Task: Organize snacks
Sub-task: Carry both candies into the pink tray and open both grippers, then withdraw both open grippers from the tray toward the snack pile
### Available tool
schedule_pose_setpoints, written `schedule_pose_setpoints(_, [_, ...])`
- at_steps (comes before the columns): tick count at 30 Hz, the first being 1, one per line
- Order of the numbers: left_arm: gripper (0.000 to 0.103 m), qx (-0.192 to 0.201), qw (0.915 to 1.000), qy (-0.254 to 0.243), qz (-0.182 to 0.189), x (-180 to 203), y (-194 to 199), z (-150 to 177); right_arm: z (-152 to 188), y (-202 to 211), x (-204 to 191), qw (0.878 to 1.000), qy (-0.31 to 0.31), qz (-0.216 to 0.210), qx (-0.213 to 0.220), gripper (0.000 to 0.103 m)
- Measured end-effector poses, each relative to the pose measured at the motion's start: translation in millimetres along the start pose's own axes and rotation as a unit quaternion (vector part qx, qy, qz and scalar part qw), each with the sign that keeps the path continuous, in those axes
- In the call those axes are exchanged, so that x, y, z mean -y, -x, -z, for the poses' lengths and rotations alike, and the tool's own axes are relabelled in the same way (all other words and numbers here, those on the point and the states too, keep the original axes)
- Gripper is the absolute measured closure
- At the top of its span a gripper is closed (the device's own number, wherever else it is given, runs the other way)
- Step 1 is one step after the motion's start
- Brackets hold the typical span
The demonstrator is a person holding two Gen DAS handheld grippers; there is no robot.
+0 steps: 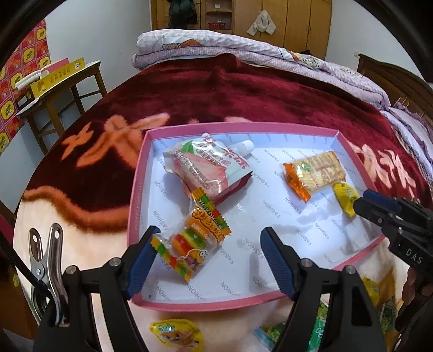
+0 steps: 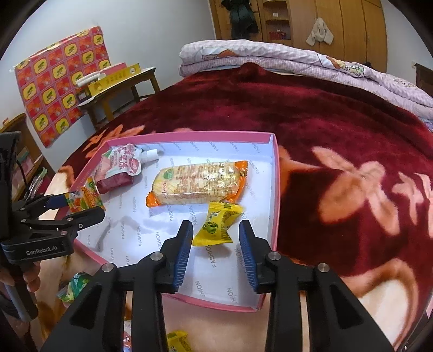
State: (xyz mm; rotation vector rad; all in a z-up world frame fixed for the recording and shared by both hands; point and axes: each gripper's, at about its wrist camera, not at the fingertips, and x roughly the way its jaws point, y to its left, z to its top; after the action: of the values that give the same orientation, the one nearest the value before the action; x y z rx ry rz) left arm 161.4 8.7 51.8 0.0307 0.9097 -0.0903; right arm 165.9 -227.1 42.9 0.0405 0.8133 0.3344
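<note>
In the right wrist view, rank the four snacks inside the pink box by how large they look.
Largest to smallest:
1. cracker pack
2. drink pouch
3. yellow candy
4. burger gummy pack

The last two look close; the gummy pack is partly hidden by the left tool, so that order is unsure.

Bed covered by a dark red plush blanket (image 1: 243,89) with peach floral pattern. Folded lilac quilts (image 2: 270,54) stacked at its far end. Wooden wardrobe (image 1: 297,24) along back wall, pale cloth (image 1: 262,23) hanging on it. White wall (image 1: 102,29) left; small wooden side table (image 2: 121,92) beside it.
</note>
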Motion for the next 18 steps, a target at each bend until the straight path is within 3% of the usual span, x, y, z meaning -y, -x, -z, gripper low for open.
schedule_pose_setpoints(18, [0.023,0.027,0.9989,0.007,0.039,-1.0,47.8,12.7,12.7,47.8,-24.4,0.999,0.011,-0.022,0.029,0.066])
